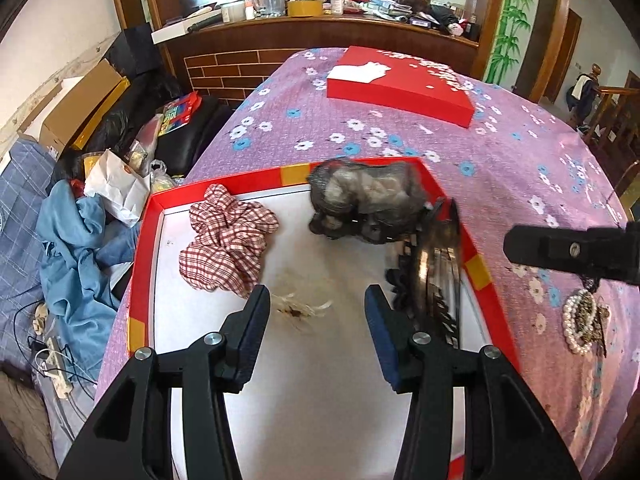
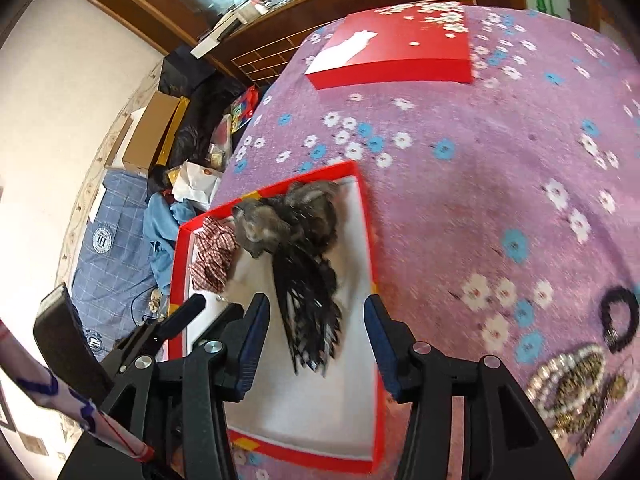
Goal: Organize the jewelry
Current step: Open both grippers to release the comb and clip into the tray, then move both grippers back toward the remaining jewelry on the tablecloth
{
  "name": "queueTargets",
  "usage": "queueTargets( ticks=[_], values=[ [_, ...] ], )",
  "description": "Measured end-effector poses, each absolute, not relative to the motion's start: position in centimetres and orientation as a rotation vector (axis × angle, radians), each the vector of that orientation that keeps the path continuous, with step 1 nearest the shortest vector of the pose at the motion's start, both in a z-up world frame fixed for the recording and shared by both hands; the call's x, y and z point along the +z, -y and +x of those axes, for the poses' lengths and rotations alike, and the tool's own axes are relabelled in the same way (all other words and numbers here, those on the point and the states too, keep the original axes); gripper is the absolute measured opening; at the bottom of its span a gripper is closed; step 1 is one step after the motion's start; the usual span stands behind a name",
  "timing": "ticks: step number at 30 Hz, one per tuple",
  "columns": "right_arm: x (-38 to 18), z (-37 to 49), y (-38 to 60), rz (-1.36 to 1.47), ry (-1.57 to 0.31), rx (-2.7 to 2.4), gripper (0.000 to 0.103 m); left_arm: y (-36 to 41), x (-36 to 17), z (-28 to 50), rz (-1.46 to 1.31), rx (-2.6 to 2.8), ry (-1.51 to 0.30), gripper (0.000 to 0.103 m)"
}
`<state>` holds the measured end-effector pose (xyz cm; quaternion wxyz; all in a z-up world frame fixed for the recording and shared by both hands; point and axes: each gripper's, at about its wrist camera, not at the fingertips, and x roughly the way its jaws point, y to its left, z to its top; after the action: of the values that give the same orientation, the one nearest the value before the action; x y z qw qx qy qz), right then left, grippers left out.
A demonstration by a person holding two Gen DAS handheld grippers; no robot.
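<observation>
Left wrist view: both grippers empty over the red box, part open.
We saw the left gripper and right gripper holding nothing; the black hair clip and checked scrunchie lay in the red box. We judged the pearl pieces on the purple cloth next: approach low, pinch one strand only.
</observation>
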<state>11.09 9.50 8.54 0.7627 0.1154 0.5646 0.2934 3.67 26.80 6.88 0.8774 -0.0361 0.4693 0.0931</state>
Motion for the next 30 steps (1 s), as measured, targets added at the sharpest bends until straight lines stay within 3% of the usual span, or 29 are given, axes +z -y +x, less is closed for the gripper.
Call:
queueTargets(
  ticks=[15, 30],
  values=[
    [7.4, 7.2, 1.2, 0.345, -1.241, 0.536, 0.054, -19.2, 8.3, 1.0, -0.040, 0.099, -0.974, 0.048],
    [5.6, 6.9, 16.0, 0.495, -1.239, 0.261, 0.053, -10.2, 5.9, -2.9, -0.038, -0.097, -1.083, 0.048]
  ],
)
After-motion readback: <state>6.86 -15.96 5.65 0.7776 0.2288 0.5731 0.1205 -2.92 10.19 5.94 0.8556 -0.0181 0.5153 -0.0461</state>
